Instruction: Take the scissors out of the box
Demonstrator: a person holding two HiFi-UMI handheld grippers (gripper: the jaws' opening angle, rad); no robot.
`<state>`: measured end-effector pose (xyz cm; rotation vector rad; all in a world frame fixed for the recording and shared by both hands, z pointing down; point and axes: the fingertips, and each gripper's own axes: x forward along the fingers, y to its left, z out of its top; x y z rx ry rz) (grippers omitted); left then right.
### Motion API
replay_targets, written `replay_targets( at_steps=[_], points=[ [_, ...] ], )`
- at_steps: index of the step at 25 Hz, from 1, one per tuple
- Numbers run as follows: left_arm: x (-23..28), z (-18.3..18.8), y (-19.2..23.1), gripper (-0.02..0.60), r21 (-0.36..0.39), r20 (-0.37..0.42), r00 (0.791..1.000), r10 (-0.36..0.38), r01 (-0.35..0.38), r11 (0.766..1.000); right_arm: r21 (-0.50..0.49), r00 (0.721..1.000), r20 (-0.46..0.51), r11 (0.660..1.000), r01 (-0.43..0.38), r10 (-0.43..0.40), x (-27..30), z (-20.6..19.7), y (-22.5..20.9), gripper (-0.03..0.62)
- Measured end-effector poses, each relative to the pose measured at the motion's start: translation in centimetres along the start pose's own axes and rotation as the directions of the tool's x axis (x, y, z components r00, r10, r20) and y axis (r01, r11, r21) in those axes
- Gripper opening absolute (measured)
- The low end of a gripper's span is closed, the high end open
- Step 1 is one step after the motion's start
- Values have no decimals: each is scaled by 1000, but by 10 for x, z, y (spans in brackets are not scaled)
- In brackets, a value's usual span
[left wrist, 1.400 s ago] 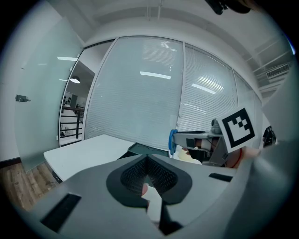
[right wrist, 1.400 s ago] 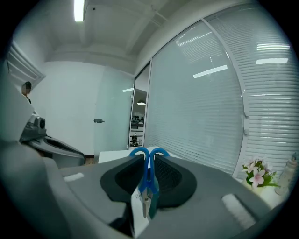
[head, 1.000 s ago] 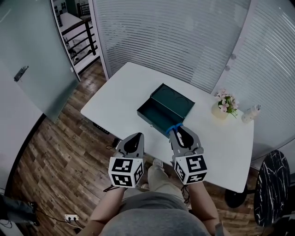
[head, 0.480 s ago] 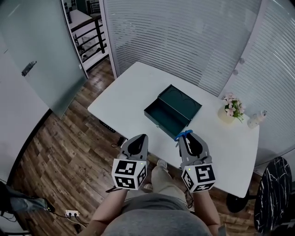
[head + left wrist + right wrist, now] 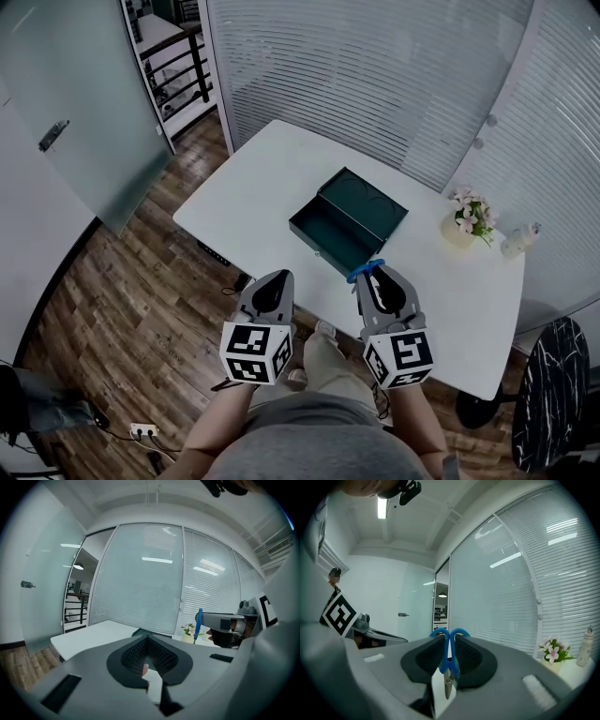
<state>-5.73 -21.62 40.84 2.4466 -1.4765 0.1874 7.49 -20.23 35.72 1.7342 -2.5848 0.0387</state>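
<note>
Evidently the job is close to done: the scissors [image 5: 446, 652] are no longer in the box [image 5: 334, 232] but are pinched between the pads of the right gripper [image 5: 377, 272], which is clamped on them near the pivot. The blue handle loops poke out past the jaw tips and the blades point back toward the gripper body, which suggests they were picked up from the blade side, the thin flat part being the easier place for two pads to bite. In the head view the right gripper hangs in the air over the near edge of the white table [image 5: 253, 187], on the person's side of the box and apart from it. The box sits in the middle of the table with its lid tipped back, which leaves the tray open from above; what shows of its inside looks bare. The left gripper [image 5: 277, 275] has its jaws drawn together on nothing and waits off the table edge beside the right one, probably kept clear because one gripper is enough for the lift. A flower pot [image 5: 466, 223] stands well apart at the far right.
</note>
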Motion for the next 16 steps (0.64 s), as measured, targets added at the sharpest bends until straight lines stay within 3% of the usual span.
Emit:
replay_targets(
  at_steps=[16],
  points=[
    [9,3,5,5,-6,-4,1000,-10,10,1000,14,1000,1,1000,-15,15,13,3,3,80]
  ],
)
